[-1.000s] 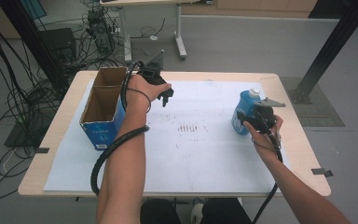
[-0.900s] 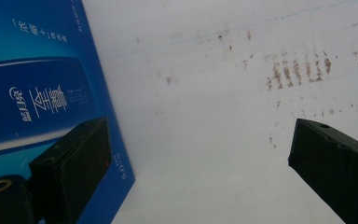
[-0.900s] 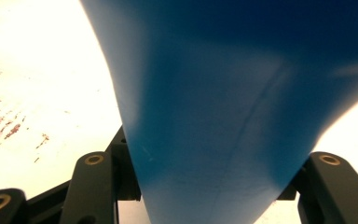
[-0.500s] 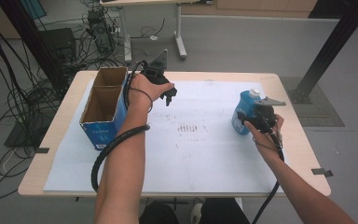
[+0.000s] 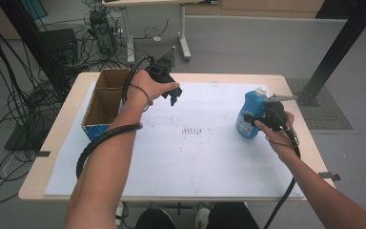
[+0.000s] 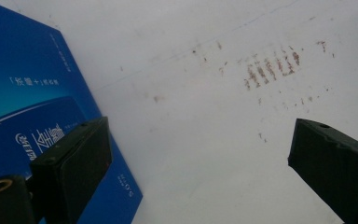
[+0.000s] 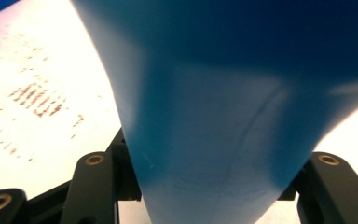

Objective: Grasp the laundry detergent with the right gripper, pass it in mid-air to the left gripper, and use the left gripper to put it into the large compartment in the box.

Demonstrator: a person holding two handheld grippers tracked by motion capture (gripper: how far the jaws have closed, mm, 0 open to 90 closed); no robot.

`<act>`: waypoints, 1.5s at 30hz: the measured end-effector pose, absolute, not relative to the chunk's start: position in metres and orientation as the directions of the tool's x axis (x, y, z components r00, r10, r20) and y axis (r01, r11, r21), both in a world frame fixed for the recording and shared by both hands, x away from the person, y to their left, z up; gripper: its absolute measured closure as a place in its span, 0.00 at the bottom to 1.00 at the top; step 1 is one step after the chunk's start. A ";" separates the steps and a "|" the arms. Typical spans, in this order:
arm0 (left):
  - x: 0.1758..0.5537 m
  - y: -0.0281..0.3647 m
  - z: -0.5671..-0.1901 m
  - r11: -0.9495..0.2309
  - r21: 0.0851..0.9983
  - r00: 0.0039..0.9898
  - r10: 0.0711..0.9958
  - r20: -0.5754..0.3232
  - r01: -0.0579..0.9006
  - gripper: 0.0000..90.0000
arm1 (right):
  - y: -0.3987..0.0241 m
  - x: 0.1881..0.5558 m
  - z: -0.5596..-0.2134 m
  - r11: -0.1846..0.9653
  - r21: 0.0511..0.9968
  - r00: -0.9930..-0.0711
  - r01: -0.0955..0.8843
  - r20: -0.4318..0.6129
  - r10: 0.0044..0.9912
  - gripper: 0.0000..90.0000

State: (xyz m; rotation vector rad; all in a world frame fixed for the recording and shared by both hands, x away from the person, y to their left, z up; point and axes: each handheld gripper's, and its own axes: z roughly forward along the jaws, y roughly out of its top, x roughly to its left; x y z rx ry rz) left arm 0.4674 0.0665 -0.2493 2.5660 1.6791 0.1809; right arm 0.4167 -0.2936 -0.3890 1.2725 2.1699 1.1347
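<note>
A blue plastic bottle with a white cap stands on the right side of the white sheet. My right gripper is shut on its body, and in the right gripper view the blue bottle sits squeezed between the two black jaws. My left gripper hangs above the sheet just right of the open cardboard box. Its jaws stand wide apart with nothing between them. In the left gripper view the left gripper looks down on the box's blue side and the bare sheet.
Rust-coloured marks stain the middle of the white sheet. The wooden table's edge runs along the front. Cables and equipment crowd the floor at the left, and a black post rises at the right.
</note>
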 end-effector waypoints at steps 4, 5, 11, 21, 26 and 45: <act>0.467 0.067 -0.239 -0.445 0.133 0.440 0.895 0.067 0.885 0.07 | -0.299 0.420 -0.383 0.270 0.792 -0.538 0.548 0.086 0.838 0.48; 0.467 0.067 -0.239 -0.445 0.133 0.440 0.895 0.067 0.885 0.07 | -0.299 0.420 -0.383 0.270 0.792 -0.538 0.548 0.086 0.838 0.48; 0.465 0.068 -0.224 -0.501 0.145 0.497 0.865 0.063 0.853 0.06 | -0.309 0.428 -0.369 0.295 0.783 -0.581 0.547 0.102 0.807 0.48; 0.461 0.072 -0.195 -0.594 0.164 0.589 0.804 0.084 0.787 0.06 | -0.307 0.439 -0.341 0.383 0.761 -0.688 0.523 0.111 0.718 0.48; 0.459 0.076 -0.182 -0.637 0.182 0.632 0.769 0.093 0.749 0.06 | -0.297 0.444 -0.327 0.411 0.765 -0.735 0.497 0.119 0.668 0.48; 0.452 0.072 -0.132 -0.822 0.210 0.812 0.563 0.156 0.529 0.06 | -0.197 0.465 -0.282 0.510 0.786 -0.890 0.349 0.108 0.443 0.48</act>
